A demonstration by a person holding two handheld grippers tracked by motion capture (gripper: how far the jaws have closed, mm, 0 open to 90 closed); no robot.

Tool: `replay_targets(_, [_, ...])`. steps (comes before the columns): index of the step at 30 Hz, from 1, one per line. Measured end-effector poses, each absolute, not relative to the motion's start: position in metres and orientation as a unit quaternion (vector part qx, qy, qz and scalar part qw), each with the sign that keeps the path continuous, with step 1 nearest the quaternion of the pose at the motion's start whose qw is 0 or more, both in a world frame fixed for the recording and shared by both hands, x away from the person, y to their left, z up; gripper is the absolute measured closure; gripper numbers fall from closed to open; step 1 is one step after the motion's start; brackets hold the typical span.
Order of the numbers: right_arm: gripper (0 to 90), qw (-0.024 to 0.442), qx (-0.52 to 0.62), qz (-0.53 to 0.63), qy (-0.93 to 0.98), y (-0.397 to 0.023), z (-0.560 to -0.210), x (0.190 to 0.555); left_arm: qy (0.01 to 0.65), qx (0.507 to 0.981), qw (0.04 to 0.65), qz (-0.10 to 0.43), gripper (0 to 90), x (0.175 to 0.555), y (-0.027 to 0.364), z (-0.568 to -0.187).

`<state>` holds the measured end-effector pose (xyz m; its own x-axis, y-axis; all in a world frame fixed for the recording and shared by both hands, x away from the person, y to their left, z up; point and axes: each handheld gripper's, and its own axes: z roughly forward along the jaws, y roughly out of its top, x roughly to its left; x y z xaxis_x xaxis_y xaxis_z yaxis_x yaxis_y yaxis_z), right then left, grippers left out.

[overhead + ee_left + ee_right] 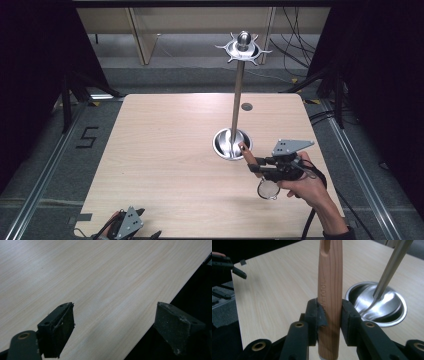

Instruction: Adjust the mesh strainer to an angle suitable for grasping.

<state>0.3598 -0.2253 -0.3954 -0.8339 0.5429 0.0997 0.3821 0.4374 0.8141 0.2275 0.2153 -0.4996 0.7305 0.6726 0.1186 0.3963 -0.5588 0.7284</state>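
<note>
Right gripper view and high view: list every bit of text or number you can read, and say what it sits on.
"TOOL": pressed lengthwise into the wooden handle clamped in the right gripper; any letters below are hidden between the jaws.
"5": black digit marked on the grey floor left of the table, in the high view.
Nothing else readable; the metal stand bears no lettering.

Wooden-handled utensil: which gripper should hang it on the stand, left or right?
Right, most likely. The right gripper is already shut on the wooden handle, beside the stand's base. The left gripper hangs open over the table's near edge, far from the stand.
</note>
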Motion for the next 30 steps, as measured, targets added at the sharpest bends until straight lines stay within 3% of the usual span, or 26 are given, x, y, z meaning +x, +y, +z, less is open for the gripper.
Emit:
replay_targets(15, [71.4,0.136,0.269,0.521,0.798,-0.231,-0.351,0.379,0.319,0.859,0.353,0.191,15.6,0.227,0.216,-0.5])
replay_targets(30, [71.4,0.148,0.28,0.555,0.77,-0.231,-0.311,0.394,0.309,0.867,0.342,0.191,15.6,0.228,0.217,-0.499])
